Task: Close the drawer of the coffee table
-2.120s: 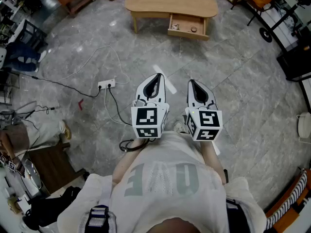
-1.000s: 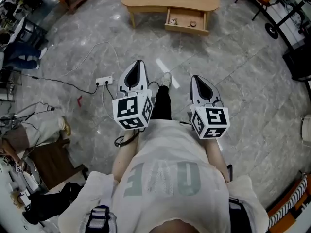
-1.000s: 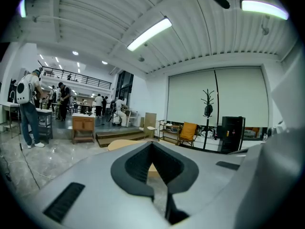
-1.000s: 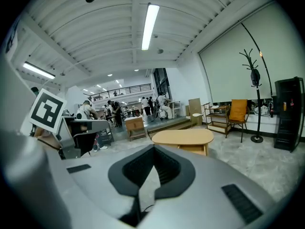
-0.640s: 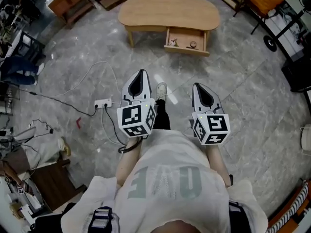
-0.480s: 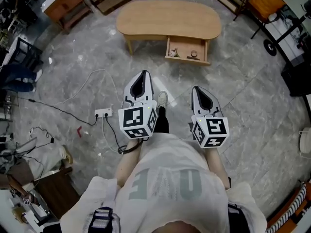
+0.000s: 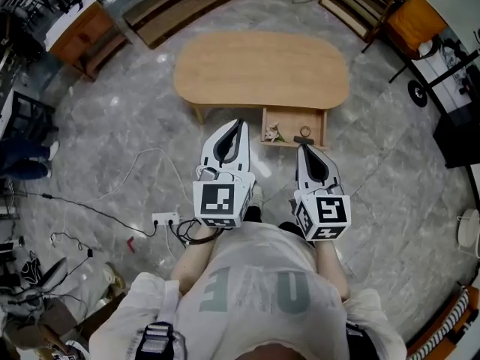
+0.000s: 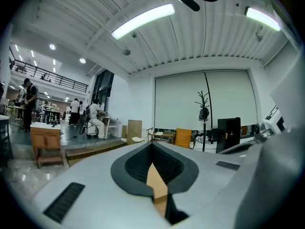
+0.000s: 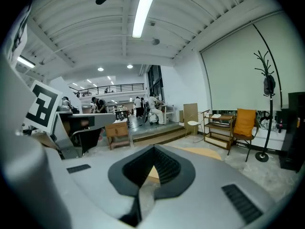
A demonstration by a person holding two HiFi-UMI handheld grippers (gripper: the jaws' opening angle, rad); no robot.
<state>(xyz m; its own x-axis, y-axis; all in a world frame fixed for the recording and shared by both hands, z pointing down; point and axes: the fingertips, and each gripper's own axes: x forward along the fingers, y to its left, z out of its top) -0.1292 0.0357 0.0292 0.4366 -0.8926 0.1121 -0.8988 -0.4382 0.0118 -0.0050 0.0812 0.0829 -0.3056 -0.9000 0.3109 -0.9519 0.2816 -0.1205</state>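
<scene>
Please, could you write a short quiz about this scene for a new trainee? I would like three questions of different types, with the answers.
1. True or false: the drawer of the coffee table is fully closed.
2. As the person sees it, the drawer sits in the table's: A) left half B) right half C) far side.
3. Fill in: the right tongs are ___ and hold nothing.
Key: 1 false; 2 B; 3 shut.
</scene>
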